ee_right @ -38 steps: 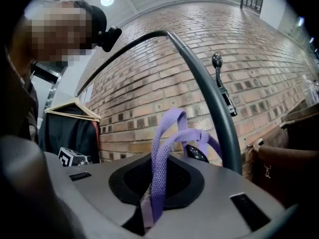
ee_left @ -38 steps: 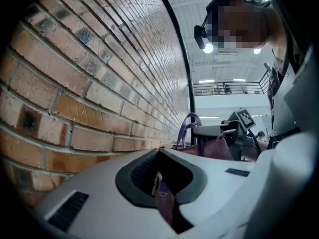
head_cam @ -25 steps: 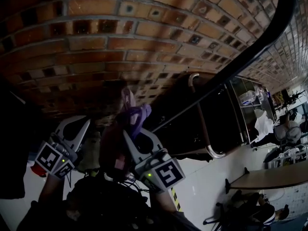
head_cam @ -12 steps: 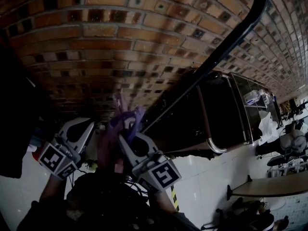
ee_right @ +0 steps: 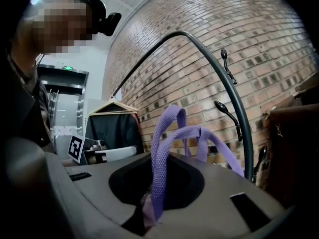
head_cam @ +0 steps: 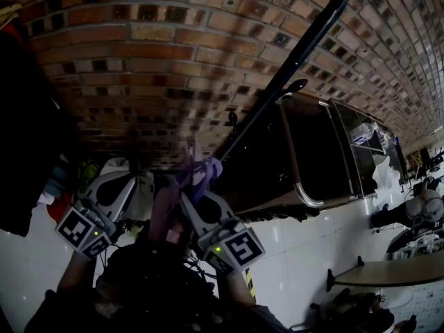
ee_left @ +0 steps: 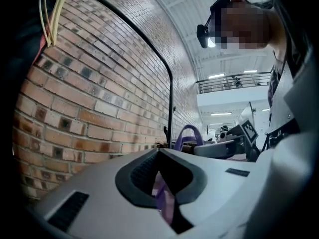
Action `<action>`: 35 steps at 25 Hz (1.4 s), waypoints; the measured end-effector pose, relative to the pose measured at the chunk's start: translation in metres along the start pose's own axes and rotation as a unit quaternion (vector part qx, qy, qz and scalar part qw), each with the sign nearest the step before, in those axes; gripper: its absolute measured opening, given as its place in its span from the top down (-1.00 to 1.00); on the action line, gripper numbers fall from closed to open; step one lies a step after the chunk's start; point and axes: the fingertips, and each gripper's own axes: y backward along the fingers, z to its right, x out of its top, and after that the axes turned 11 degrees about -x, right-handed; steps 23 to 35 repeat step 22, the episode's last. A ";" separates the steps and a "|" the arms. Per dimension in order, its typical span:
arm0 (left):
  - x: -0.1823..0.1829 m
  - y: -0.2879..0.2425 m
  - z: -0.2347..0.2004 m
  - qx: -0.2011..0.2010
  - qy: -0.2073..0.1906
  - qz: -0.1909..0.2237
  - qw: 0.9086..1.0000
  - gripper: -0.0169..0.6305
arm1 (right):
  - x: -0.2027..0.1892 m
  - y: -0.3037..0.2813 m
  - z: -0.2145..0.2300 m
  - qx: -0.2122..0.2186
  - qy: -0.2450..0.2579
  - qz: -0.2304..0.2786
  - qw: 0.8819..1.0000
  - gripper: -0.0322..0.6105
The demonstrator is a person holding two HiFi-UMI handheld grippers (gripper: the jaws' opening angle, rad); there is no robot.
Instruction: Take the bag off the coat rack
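Both tools sit low in the head view, side by side before a brick wall (head_cam: 173,54). The left gripper (head_cam: 119,186) has its jaws pressed together on a fold of lilac and pink material from the bag (head_cam: 165,217); its own view shows that material caught deep in the slot of the left gripper (ee_left: 167,208). The right gripper (head_cam: 191,203) is likewise clamped. In its own view the right gripper (ee_right: 149,208) pinches one of the purple straps (ee_right: 164,133), which runs up out of the slot and loops over in open air. The bag hangs between the two grippers, its body dark and hard to make out in the head view, with the straps (head_cam: 201,171) rising just above the right tool. The coat rack (head_cam: 305,47) is a black bent tube slanting from the upper right down towards the straps. From the right gripper view the coat rack (ee_right: 234,98) carries small dark hooks (ee_right: 225,111), and the strap loops stand apart from them, to their left. A wooden hanger (ee_right: 112,104) with a dark garment (ee_right: 112,128) hangs further along the wall. The left gripper view shows the strap loop (ee_left: 188,133) beside the rack tube (ee_left: 170,98), and whether they touch I cannot tell. A white tiled floor (head_cam: 305,255) lies below.
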 end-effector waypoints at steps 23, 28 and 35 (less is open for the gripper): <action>0.001 0.022 0.053 -0.005 -0.001 0.007 1.000 0.92 | -0.009 0.058 -0.006 -0.029 0.005 -0.007 1.000 0.70; 0.001 0.022 0.053 -0.005 -0.001 0.007 1.000 0.92 | -0.009 0.058 -0.006 -0.029 0.005 -0.007 1.000 0.70; 0.001 0.022 0.053 -0.005 -0.001 0.007 1.000 0.92 | -0.009 0.058 -0.006 -0.029 0.005 -0.007 1.000 0.70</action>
